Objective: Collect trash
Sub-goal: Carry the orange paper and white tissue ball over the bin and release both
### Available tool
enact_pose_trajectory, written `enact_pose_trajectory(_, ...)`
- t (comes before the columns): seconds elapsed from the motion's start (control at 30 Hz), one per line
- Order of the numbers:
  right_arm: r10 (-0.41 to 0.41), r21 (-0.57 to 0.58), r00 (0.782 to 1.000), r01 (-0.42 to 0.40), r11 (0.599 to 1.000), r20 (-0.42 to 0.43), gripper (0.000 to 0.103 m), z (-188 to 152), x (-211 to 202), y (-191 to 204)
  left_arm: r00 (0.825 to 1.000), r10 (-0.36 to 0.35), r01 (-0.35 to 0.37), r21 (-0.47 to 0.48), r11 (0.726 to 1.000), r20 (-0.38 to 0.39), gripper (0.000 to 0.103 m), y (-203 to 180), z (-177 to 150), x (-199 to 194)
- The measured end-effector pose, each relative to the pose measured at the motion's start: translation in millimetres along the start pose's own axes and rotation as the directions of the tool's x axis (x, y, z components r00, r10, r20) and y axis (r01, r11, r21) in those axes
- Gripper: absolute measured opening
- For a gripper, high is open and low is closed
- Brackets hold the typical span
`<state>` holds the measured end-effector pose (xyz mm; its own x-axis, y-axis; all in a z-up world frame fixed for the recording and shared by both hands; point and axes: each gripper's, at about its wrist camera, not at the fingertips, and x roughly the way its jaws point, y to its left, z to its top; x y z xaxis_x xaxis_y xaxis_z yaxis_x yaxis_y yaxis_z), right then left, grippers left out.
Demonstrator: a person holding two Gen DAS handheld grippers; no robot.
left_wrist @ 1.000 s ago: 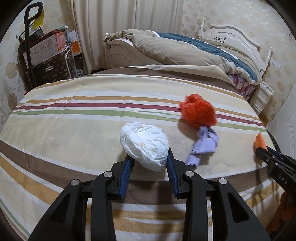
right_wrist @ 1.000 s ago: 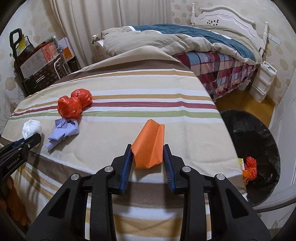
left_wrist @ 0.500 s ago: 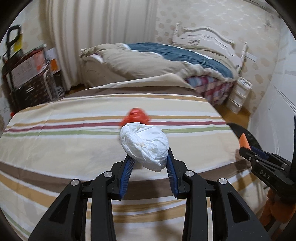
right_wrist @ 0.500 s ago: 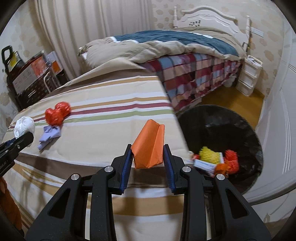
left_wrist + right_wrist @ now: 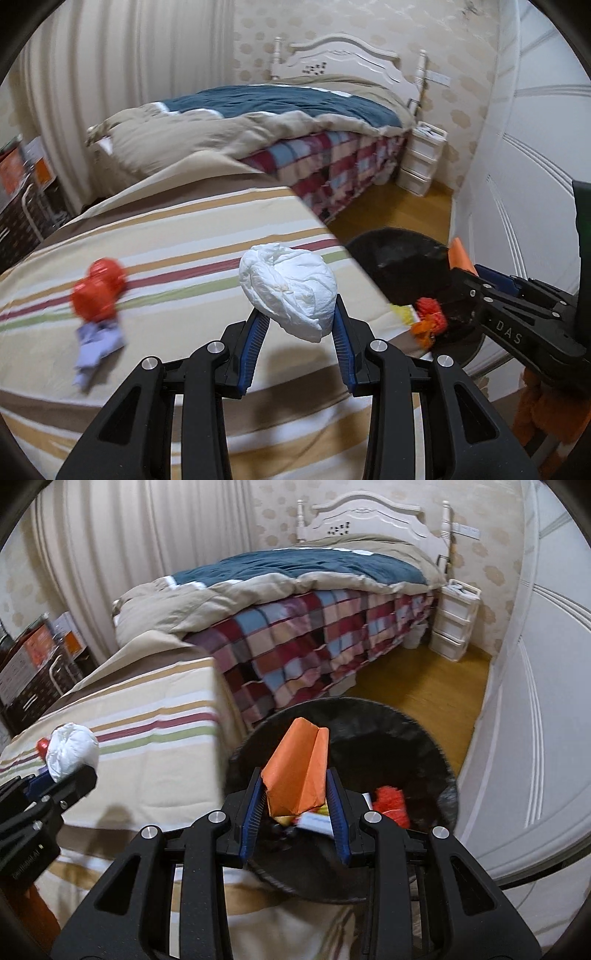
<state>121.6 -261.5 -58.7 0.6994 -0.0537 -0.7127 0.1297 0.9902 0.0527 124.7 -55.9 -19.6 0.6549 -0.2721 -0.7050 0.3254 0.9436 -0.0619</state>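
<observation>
Both claws are pinching trash: the left claw (image 5: 298, 325) is closed partway on a crumpled white tissue wad (image 5: 290, 291), held in the air above the striped bedspread (image 5: 184, 236), while the right claw (image 5: 295, 801) grips a folded orange paper (image 5: 299, 768) between its blue pads, directly over the black-lined trash bin (image 5: 406, 738). Inside the bin lie red-orange and yellow scraps (image 5: 389, 801). On the bedspread remain a red crumpled ball (image 5: 98, 288) and, touching it, a lavender scrap (image 5: 98, 341).
</observation>
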Motion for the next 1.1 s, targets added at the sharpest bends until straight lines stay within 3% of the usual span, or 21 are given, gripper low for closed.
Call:
enact_pose_trajectory(0.47,-0.033,0.053,0.999,0.034,0.998,-0.019,0.032,9.9,24.5,-51.2,1.0,-0.028,0.029,0.075,0.997,-0.01,0.037,-66.5,30.3,45.2)
enact_pose_trajectory(0.8,-0.04,0.068,0.999,0.042,0.997,-0.024,0.035,12.0,34.2,-65.4,1.0,-0.004,0.007,0.105,0.994,-0.029,0.038,-81.7,34.2,62.7)
enact_pose_trajectory(0.9,-0.055,0.085,0.998,0.056,0.995,-0.017,0.06,11.5,34.4,-69.5,0.999,0.002,0.002,0.105,0.995,-0.04,0.049,-82.1,33.1,65.7)
enact_pose_trajectory(1.0,-0.069,0.105,0.998,0.07,0.992,-0.005,0.062,11.0,32.0,-73.3,0.999,0.013,-0.01,0.091,0.996,-0.03,0.07,-78.6,30.9,63.3)
enact_pose_trajectory(1.1,-0.08,0.117,0.997,0.079,0.99,-0.003,0.069,10.5,30.2,-74.9,1.0,0.008,-0.007,0.069,0.998,-0.024,0.077,-73.2,30.0,59.8)
